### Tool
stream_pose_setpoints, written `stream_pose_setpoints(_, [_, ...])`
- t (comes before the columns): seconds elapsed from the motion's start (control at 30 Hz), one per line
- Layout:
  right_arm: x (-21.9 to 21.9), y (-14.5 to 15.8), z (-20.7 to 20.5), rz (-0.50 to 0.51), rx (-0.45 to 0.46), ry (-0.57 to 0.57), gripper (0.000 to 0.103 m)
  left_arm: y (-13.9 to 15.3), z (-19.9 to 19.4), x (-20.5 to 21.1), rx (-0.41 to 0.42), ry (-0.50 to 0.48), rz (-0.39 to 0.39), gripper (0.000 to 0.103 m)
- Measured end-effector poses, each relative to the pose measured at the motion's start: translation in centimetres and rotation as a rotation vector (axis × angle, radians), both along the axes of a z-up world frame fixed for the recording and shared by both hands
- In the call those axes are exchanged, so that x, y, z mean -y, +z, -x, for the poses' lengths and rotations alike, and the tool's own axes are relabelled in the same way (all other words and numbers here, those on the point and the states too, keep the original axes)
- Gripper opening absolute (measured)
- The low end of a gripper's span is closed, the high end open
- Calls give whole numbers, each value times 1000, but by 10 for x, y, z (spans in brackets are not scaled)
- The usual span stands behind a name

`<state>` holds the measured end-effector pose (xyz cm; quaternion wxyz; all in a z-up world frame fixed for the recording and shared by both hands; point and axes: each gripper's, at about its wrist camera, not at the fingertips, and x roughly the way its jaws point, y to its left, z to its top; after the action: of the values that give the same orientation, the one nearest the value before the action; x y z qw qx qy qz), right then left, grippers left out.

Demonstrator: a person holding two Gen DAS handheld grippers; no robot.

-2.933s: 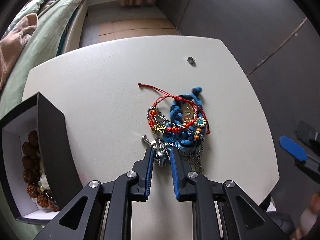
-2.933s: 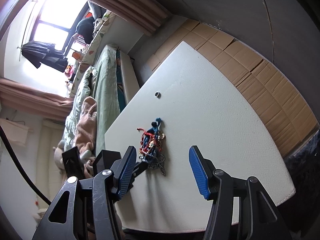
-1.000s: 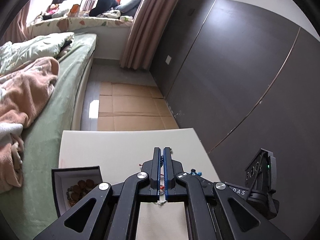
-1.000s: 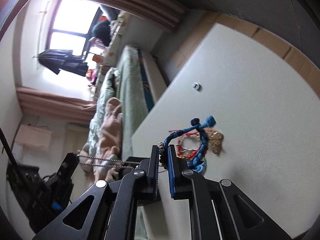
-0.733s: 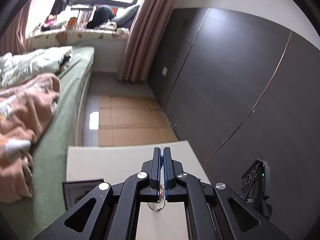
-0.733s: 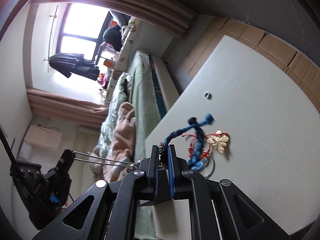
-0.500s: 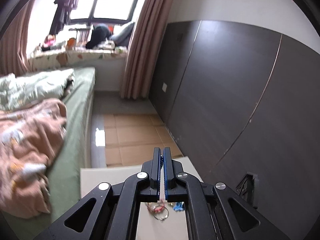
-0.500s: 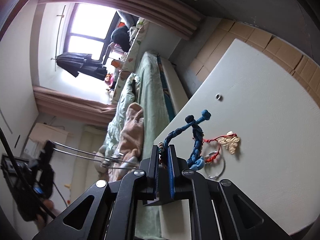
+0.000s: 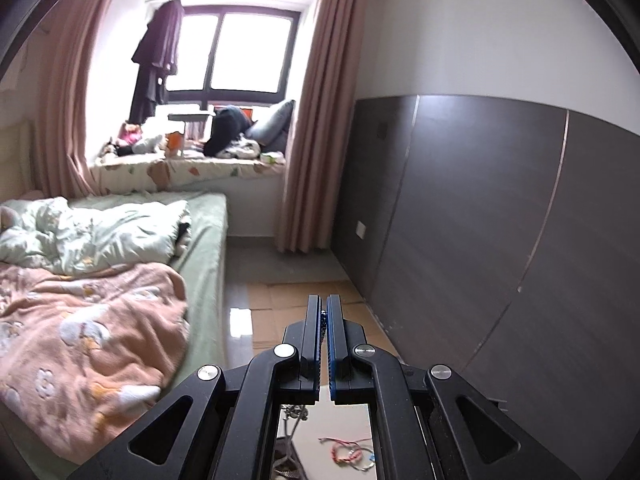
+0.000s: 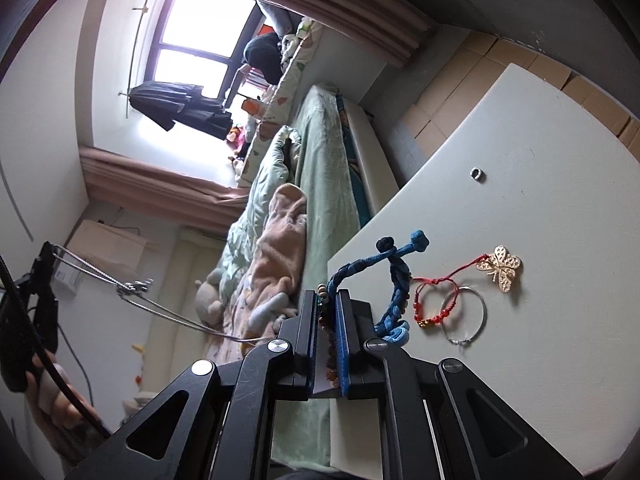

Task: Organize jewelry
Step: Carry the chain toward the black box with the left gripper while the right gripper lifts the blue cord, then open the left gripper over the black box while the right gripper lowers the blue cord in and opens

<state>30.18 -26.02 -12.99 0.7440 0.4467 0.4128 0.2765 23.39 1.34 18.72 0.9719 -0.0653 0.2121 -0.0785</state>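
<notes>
Silver chain [image 10: 132, 286] now stretches taut, freed from the tangle, between left hand-held gripper [image 9: 324, 312] and right hand-held gripper [image 10: 328, 300], which clamps the blue braided bracelet [image 10: 394, 276]; both closed.

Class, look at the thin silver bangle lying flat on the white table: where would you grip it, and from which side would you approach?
Grip the silver bangle on its outer arc, away from the red beaded bracelet overlapping its other side. Come from above, one finger inside the loop and one outside, because it lies flat and is too thin to pinch sideways.
</notes>
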Motion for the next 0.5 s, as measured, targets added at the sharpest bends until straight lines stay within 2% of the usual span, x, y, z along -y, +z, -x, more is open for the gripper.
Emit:
stream_pose_setpoints(0.2, [-1,-2,1,10,-13,-4,10,-7,-1,-18,-11,27,8,2])
stream_pose_setpoints(0.5, [-8,0,0,26,-18,6,10,-68,-25,-31,-131,46,44,2])
